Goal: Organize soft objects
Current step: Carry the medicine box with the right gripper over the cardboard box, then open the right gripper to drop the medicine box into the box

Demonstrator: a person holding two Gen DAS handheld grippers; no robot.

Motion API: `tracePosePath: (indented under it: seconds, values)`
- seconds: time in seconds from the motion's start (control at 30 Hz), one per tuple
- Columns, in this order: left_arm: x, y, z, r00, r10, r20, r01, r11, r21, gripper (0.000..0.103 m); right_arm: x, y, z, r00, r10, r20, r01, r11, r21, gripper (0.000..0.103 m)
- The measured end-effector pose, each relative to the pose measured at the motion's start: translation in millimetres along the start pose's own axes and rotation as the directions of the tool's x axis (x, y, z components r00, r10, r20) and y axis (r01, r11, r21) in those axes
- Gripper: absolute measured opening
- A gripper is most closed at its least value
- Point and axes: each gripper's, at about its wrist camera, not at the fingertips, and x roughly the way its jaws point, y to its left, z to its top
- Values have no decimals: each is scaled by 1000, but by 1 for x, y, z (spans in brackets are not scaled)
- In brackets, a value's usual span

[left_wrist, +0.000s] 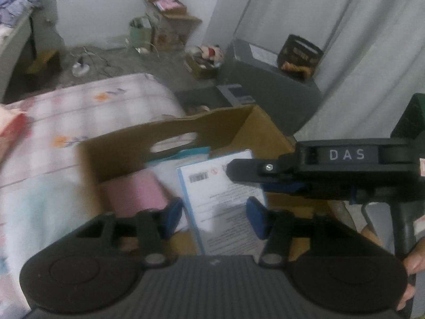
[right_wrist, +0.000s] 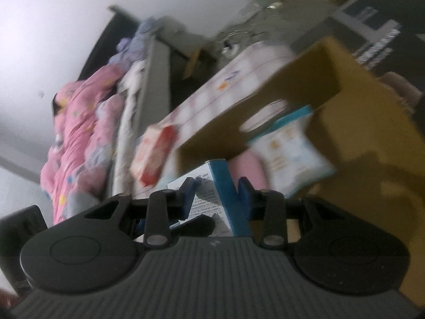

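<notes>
A flat white pack with a blue border and a barcode [left_wrist: 220, 194] hangs over an open cardboard box [left_wrist: 127, 143]. My left gripper [left_wrist: 215, 216] is shut on it, a blue pad against each long edge. My right gripper [left_wrist: 252, 178] comes in from the right and clamps the pack's far end. In the right wrist view the same pack [right_wrist: 205, 196] stands edge-on between the pads of my right gripper [right_wrist: 216, 199]. Inside the box [right_wrist: 212, 138] lie a pink soft roll [left_wrist: 135, 194] [right_wrist: 247, 164] and a white-and-blue pouch [right_wrist: 289, 154]. Both views are blurred.
The box stands by a bed with a patterned sheet [left_wrist: 66, 122], on which lies a red-and-white pack [right_wrist: 154, 154]. A pink quilt [right_wrist: 77, 133] is piled further back. A grey cabinet [left_wrist: 271, 90] and cluttered cartons [left_wrist: 170, 18] stand beyond. A person's hand [left_wrist: 414, 260] shows at the right edge.
</notes>
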Motion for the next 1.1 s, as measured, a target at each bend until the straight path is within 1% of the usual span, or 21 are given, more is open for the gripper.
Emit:
tracePosePath:
  seconds: [0.17,0.27,0.37,0.43,0.5,0.63,0.77,0.93,0.97,1.1]
  values:
    - [54,-16,27,998,-42,-51,40,999,-35,56,10,-40,45,998,-56,38,55,998,24,35]
    - [83,-23,34,997,-21,-70,20,1000,-24,62,21,-52,65,993,-95,71,94,995,15,36]
    - [101,-27,34,997,17,-80,-17,1000,5,65,26,-63,73,987,-115,110,114,993,14,36]
    - [104,-27,34,996,33,-86,-32,999,16,66,28,-68,73,984,-122,128,122,992,9,36]
    - [99,-26,34,996,30,-81,-29,999,16,67,25,-74,71,984,-120,135,120,993,10,36]
    - [76,-24,33,997,49,-52,-48,998,29,70,11,-78,62,983,-115,147,112,993,24,36]
    - [41,-17,28,998,61,-29,-60,997,39,73,-12,-73,45,983,-91,159,85,995,44,36]
    - [-26,0,7,997,79,12,-80,995,65,80,-44,-51,13,985,-44,166,40,999,26,36]
    - [-43,6,0,996,83,27,-84,994,70,83,-51,-44,4,986,-28,166,26,1000,16,37]
    - [-107,34,-30,990,118,79,-123,990,67,87,-72,-17,-40,986,40,159,-36,999,-28,40]
